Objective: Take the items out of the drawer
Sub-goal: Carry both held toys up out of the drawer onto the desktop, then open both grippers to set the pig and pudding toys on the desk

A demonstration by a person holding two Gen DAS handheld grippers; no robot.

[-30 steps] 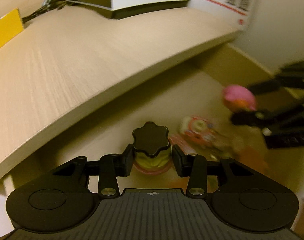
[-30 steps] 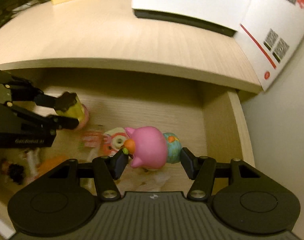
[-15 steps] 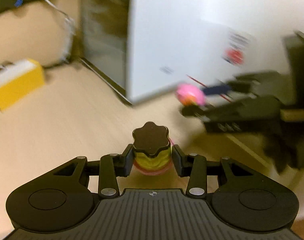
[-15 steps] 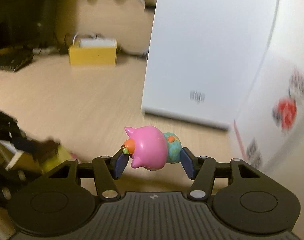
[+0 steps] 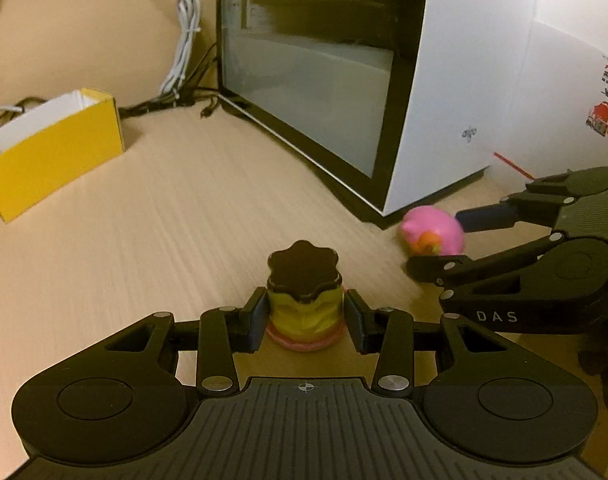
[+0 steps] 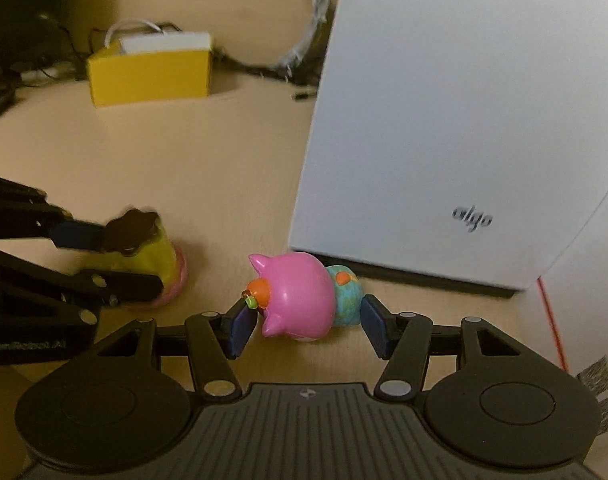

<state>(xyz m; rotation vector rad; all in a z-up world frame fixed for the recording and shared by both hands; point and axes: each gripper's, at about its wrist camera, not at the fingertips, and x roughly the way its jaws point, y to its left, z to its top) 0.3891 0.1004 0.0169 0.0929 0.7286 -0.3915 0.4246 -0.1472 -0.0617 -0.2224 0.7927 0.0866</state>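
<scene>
A yellow toy (image 5: 304, 308) with a dark flower-shaped cap and a pink base sits between the pads of my left gripper (image 5: 304, 318), which is shut on it just over the wooden desk top (image 5: 144, 240). My right gripper (image 6: 304, 324) is shut on a pink toy (image 6: 298, 296) with an orange beak and a teal body, lying sideways between the pads. Each view shows the other hand: the right gripper (image 5: 436, 242) with the pink toy (image 5: 434, 232) at the right, the left gripper (image 6: 130, 260) with the yellow toy (image 6: 156, 256) at the left. The drawer is out of view.
A white computer case (image 5: 436, 80) with a dark glass side stands on the desk right behind the toys. A yellow open box (image 5: 52, 152) sits at the far left, with cables (image 5: 184, 48) behind it. A white carton (image 5: 576, 100) with red print stands at the right.
Both grippers have come up out of the drawer and forward over the desk top, each still carrying its toy. The drawer has dropped out of both views.
</scene>
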